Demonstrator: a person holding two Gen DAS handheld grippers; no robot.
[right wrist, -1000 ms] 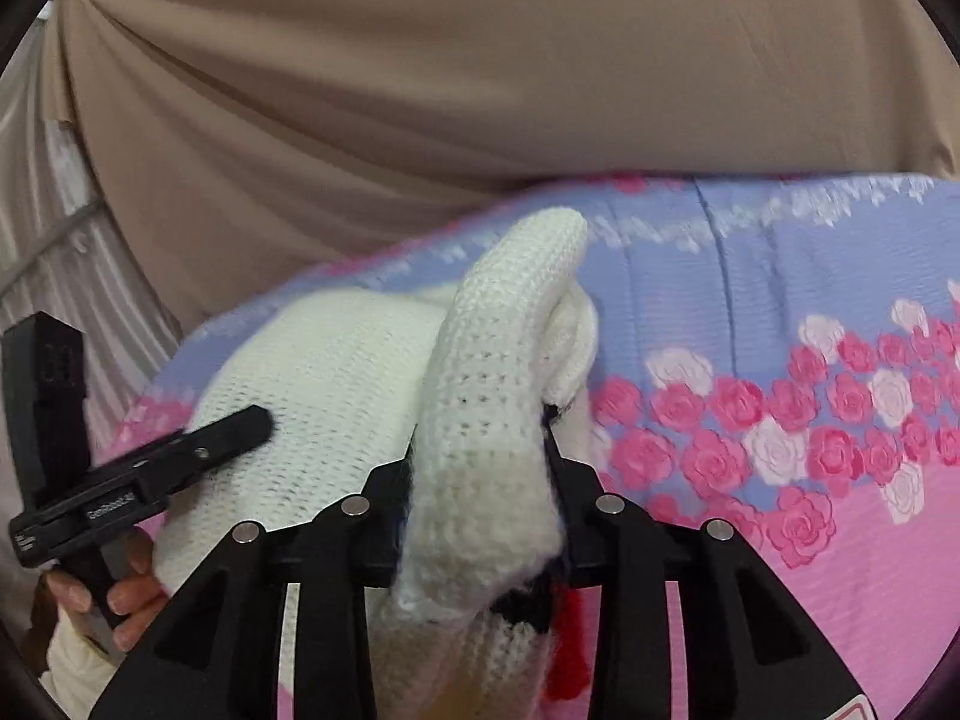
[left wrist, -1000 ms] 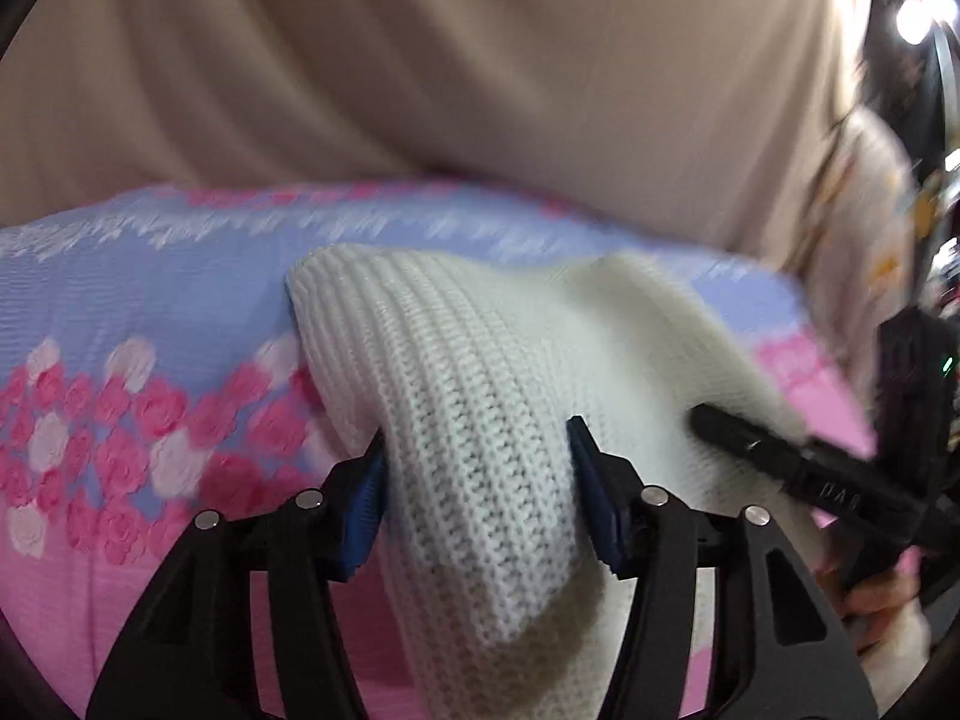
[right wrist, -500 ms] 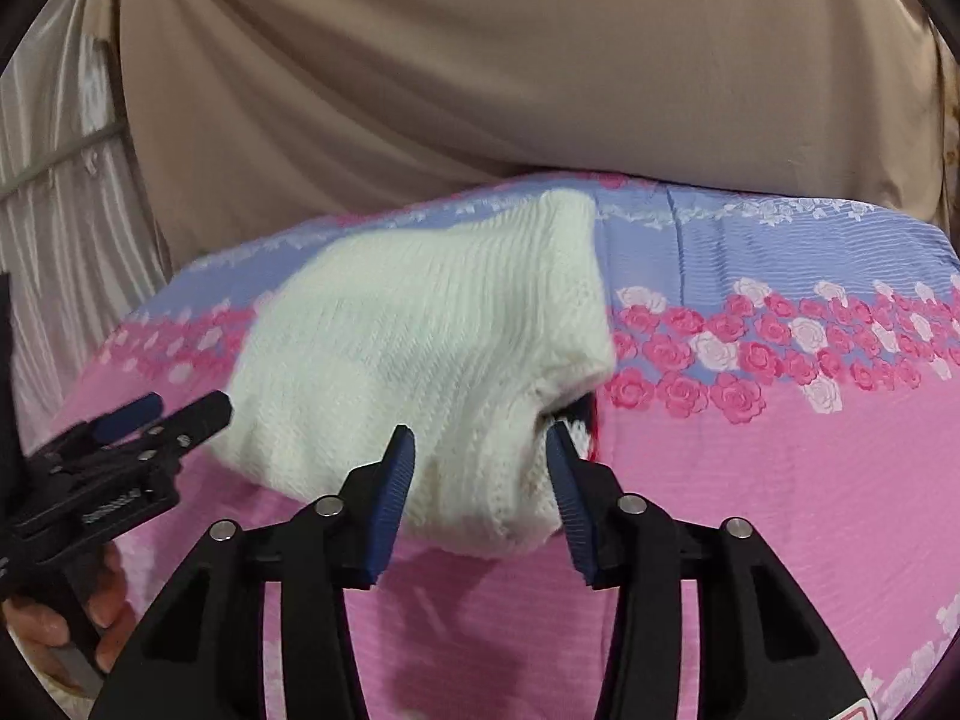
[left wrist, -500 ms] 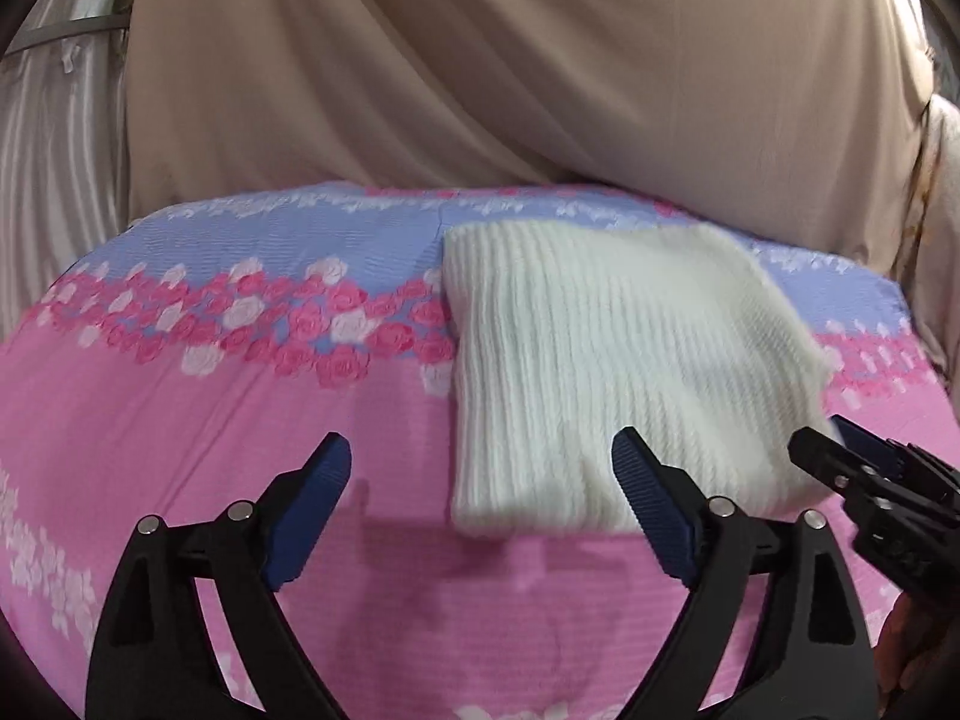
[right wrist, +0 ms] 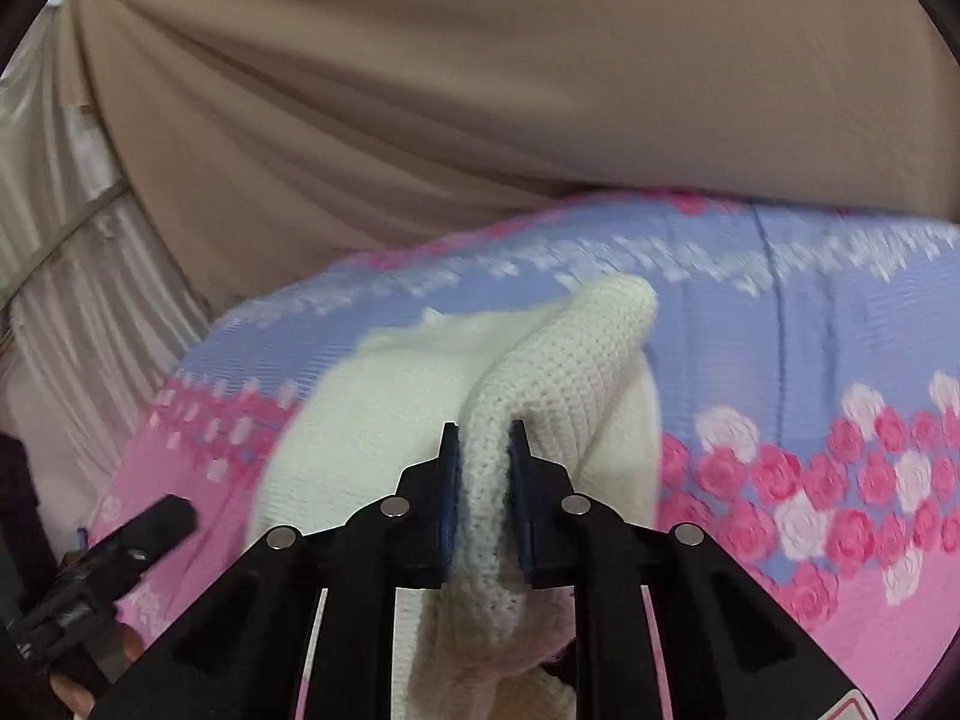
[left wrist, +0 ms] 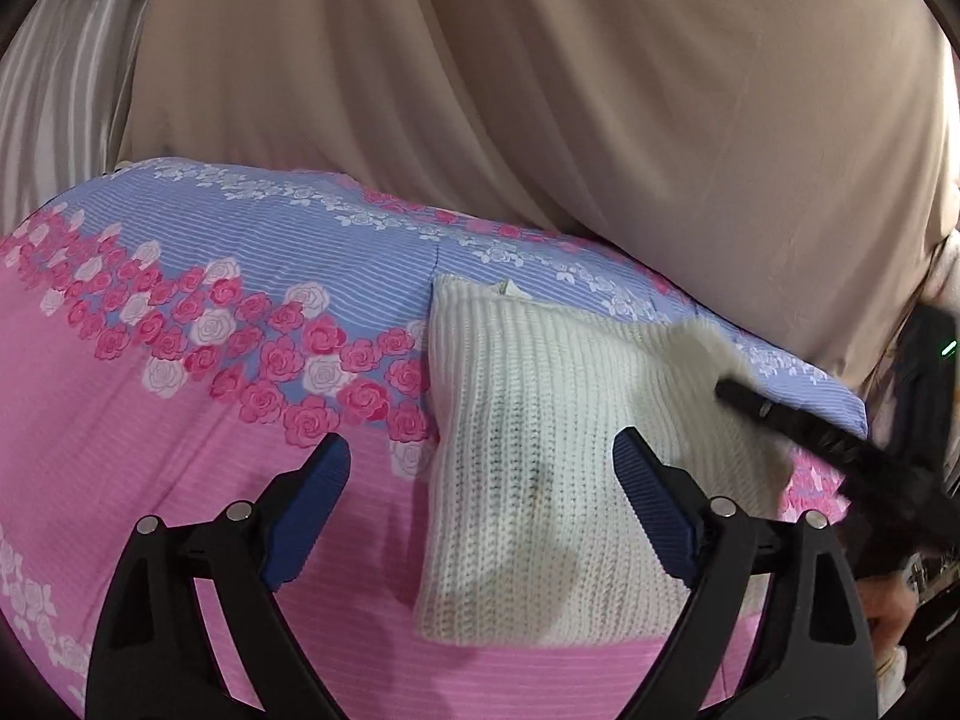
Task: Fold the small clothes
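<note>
White knit sweater (left wrist: 540,456) on floral bedsheet (left wrist: 180,480), left gripper (left wrist: 483,480) spread above it, right gripper (right wrist: 483,450) pinching a raised fold, beige curtain (left wrist: 600,120) behind.

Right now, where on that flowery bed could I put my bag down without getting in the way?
The pink stretch of the bedspread left of the white knit garment, below the rose band, lies bare. It's crowded on the other side: the right gripper pinches a fold of the garment there, and the open left gripper hangs over its near edge.
</note>
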